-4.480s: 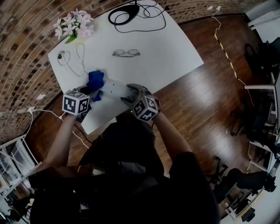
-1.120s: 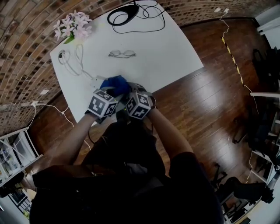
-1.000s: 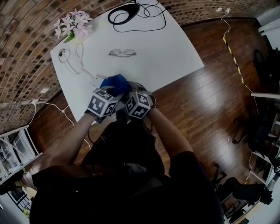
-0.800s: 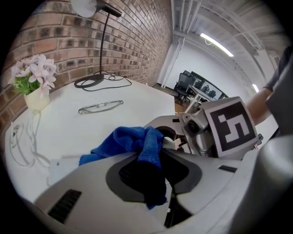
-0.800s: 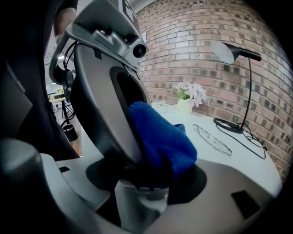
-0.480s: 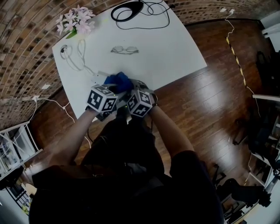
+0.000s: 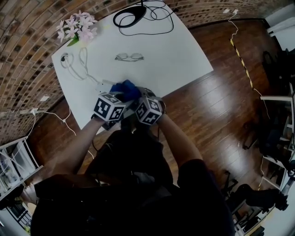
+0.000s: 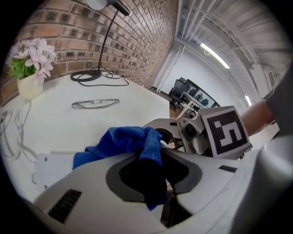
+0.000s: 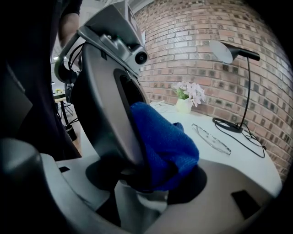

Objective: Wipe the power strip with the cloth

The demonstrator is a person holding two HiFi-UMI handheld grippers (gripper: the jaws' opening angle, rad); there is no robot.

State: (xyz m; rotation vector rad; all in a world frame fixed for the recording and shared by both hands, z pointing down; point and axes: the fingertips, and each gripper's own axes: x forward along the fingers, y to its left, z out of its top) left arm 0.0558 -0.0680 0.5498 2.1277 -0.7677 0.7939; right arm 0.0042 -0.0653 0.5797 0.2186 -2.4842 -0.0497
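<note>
A blue cloth (image 7: pixel 124 88) is bunched on the white power strip (image 7: pixel 105 85), near the table's front edge. My left gripper (image 7: pixel 120 95) is shut on the cloth (image 8: pixel 130 141), and folds of it hang over the jaws. The strip's far end (image 8: pixel 46 167) sticks out to the left of the cloth. My right gripper (image 7: pixel 137 96) sits close against the left one, and the two marker cubes almost touch. In the right gripper view, the strip's white near end (image 9: pixel 144 201) is pinched between the jaws of my right gripper (image 9: pixel 146 189), and the cloth (image 9: pixel 167 151) lies just above it.
The white table (image 7: pixel 175 50) carries a pair of glasses (image 7: pixel 129 56), a vase of pink flowers (image 7: pixel 76 26), a coiled white cable (image 7: pixel 73 62) and a lamp base with black cord (image 7: pixel 138 11). A brick wall is behind; wooden floor lies to the right.
Since the oldest frame, my left gripper has carried the cloth along the strip from its far end up beside my right gripper. Over the last second both grippers stay put.
</note>
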